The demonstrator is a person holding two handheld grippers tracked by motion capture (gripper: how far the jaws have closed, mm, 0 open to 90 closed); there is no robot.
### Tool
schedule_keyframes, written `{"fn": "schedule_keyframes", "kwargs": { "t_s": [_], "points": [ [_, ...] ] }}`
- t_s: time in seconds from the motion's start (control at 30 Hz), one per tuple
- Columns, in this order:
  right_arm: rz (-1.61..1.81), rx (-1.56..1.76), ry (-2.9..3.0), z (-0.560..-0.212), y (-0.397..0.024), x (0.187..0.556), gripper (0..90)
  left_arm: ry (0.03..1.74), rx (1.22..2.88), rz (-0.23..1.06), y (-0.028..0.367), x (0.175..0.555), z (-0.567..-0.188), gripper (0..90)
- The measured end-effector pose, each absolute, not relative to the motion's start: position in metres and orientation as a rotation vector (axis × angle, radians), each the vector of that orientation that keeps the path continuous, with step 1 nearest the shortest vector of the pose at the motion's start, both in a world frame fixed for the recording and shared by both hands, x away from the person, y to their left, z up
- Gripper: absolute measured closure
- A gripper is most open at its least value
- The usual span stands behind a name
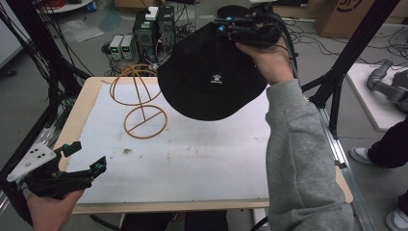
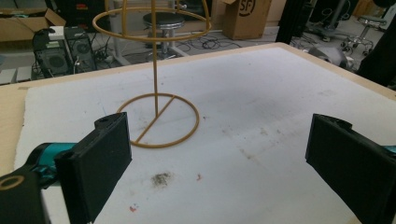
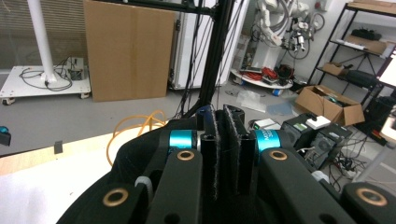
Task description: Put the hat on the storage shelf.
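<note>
A black cap (image 1: 211,77) with a small white logo hangs in the air above the table's far middle, just right of a yellow wire hat stand (image 1: 139,98). My right gripper (image 1: 226,28) is shut on the cap's back edge; in the right gripper view its jaws press together on black fabric (image 3: 140,149), and the gripper (image 3: 222,154) points towards the stand's wire (image 3: 135,128). My left gripper (image 1: 86,156) is open at the near left corner, low over the white mat. In the left gripper view the gripper (image 2: 219,158) faces the stand (image 2: 156,93) with nothing between its jaws.
A white mat (image 1: 192,154) covers the wooden table (image 1: 79,110). Black frame posts (image 1: 351,53) rise at the right and left. Computers and cables (image 1: 154,29) lie on the floor behind the table. A person's shoes (image 1: 363,154) show at the right.
</note>
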State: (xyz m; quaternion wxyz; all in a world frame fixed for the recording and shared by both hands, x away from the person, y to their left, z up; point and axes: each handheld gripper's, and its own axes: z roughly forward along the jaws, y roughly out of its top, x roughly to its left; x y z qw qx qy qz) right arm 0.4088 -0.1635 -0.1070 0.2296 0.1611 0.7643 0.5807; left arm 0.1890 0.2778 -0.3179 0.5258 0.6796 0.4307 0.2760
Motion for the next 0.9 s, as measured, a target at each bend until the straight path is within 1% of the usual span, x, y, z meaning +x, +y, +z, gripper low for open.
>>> {"fn": "schedule_keyframes", "kwargs": {
  "t_s": [0.3,0.33,0.4,0.57,0.9],
  "points": [
    [1.625,0.378,2.135,-0.107,-0.116,0.423,86.0,1.035,1.627,0.644,0.280,0.177,-0.321,7.3],
    [1.634,0.363,2.141,-0.107,-0.105,0.428,86.0,1.038,1.622,0.645,0.280,0.175,-0.321,7.3],
    [1.637,0.366,2.143,-0.107,-0.102,0.429,86.0,1.035,1.623,0.644,0.281,0.173,-0.320,7.3],
    [1.649,0.340,2.160,-0.111,-0.075,0.436,85.9,1.036,1.625,0.643,0.283,0.167,-0.321,7.3],
    [1.684,0.317,2.164,-0.117,-0.047,0.451,85.9,1.033,1.625,0.637,0.281,0.158,-0.327,7.2]
  ]
}}
